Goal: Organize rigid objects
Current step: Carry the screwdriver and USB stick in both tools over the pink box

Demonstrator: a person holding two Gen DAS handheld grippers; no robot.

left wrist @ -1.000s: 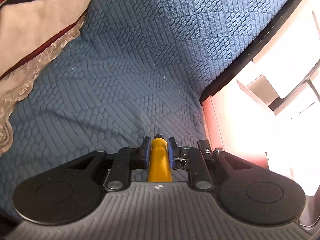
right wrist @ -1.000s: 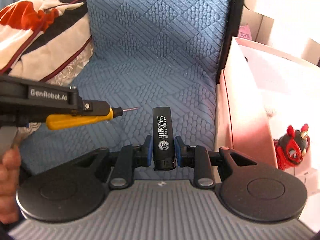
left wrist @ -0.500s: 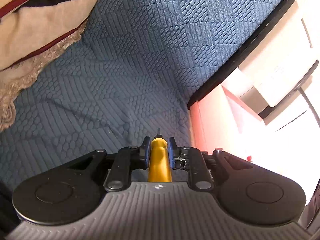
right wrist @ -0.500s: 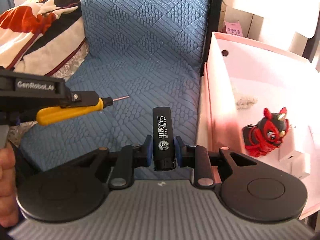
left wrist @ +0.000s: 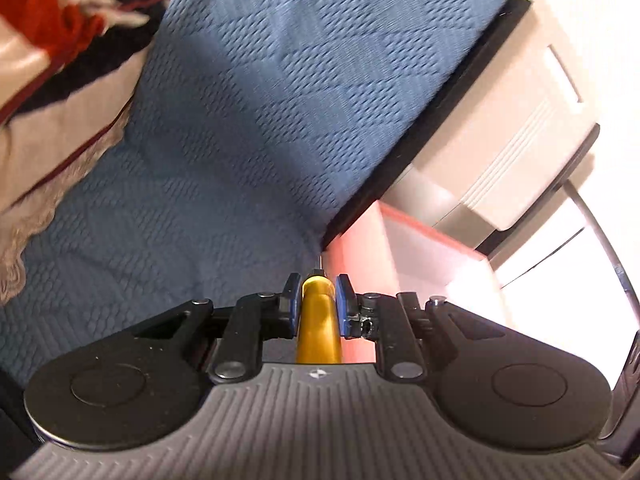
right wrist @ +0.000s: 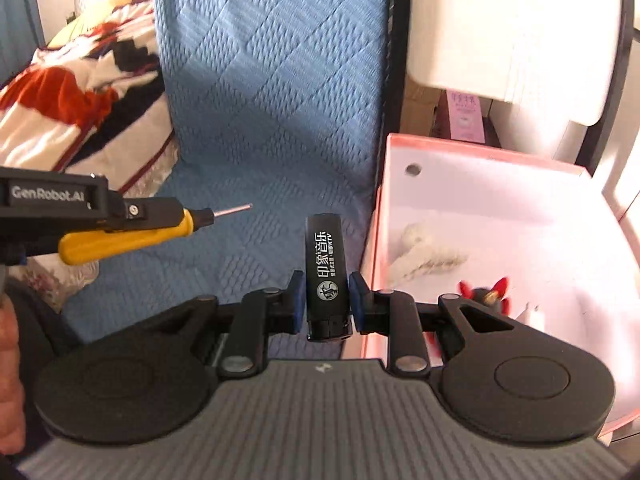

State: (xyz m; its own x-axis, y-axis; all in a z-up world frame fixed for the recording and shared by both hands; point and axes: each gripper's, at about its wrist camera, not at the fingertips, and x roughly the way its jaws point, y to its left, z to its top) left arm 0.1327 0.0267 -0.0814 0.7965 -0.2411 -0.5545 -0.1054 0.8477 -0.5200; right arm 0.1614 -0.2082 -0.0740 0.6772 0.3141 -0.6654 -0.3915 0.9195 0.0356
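My left gripper (left wrist: 317,286) is shut on a yellow-handled screwdriver (left wrist: 318,320), its thin metal tip pointing at the pink box's near wall (left wrist: 352,252). From the right wrist view the same screwdriver (right wrist: 120,232) hangs over the blue sofa seat at the left. My right gripper (right wrist: 325,296) is shut on a black lighter (right wrist: 326,272) with white print, held upright just left of the pink box (right wrist: 380,240). Inside the box lie a red toy figure (right wrist: 486,292), a cream fluffy item (right wrist: 424,252) and a small white block (right wrist: 534,314).
A blue quilted sofa (right wrist: 260,120) fills the middle. A red, white and black blanket (right wrist: 76,112) lies at the left. A white cabinet (right wrist: 512,32) and a dark frame (right wrist: 394,60) stand behind the box. A hand (right wrist: 8,380) holds the left gripper.
Both grippers have moved right and up toward the pink box, each keeping its object. More of the box's inside shows in the right wrist view.
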